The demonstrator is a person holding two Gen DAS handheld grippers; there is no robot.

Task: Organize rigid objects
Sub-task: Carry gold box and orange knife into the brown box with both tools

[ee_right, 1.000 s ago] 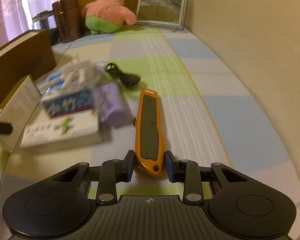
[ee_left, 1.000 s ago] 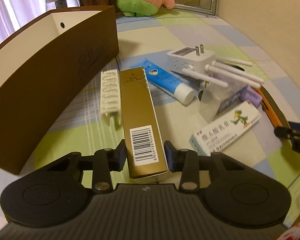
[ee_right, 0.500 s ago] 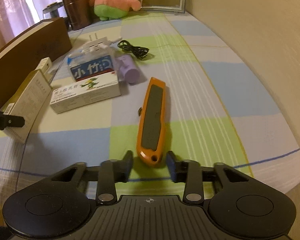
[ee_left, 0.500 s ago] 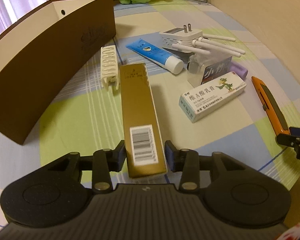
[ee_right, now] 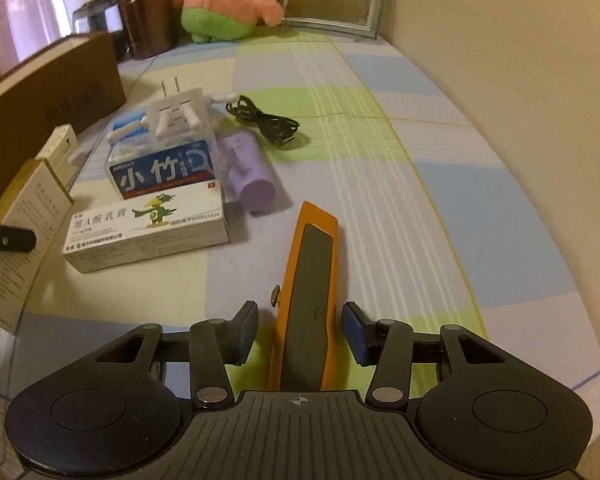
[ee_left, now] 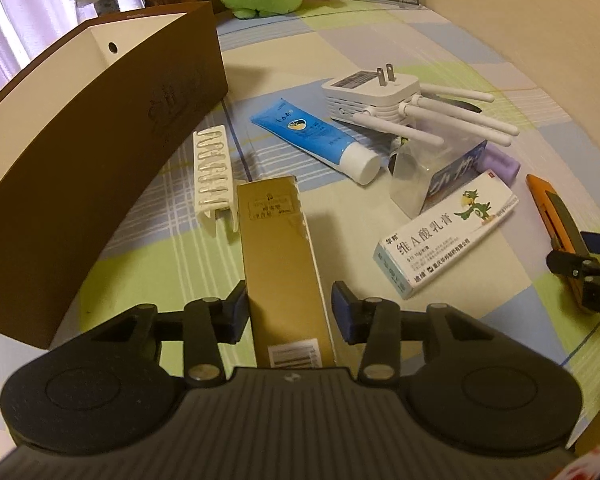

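Right now both grippers straddle their targets, the left gripper (ee_left: 288,312) jaws apart around the long gold cardboard box (ee_left: 282,264), the right gripper (ee_right: 300,330) jaws apart around the orange utility knife (ee_right: 306,300), so squeezing shut looks next.

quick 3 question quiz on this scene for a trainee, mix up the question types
1. True or false: the left gripper has its fingers on either side of the gold box.
2. Which object lies between the right gripper fingers? A) purple cylinder B) orange utility knife C) black cable
3. Fill in: the blue tube lies between the white comb-like rack and the white ____ with antennas.

Key
1. True; small gaps show beside the box, so it is not clamped.
2. B; the jaws stand open around it.
3. plug-in adapter
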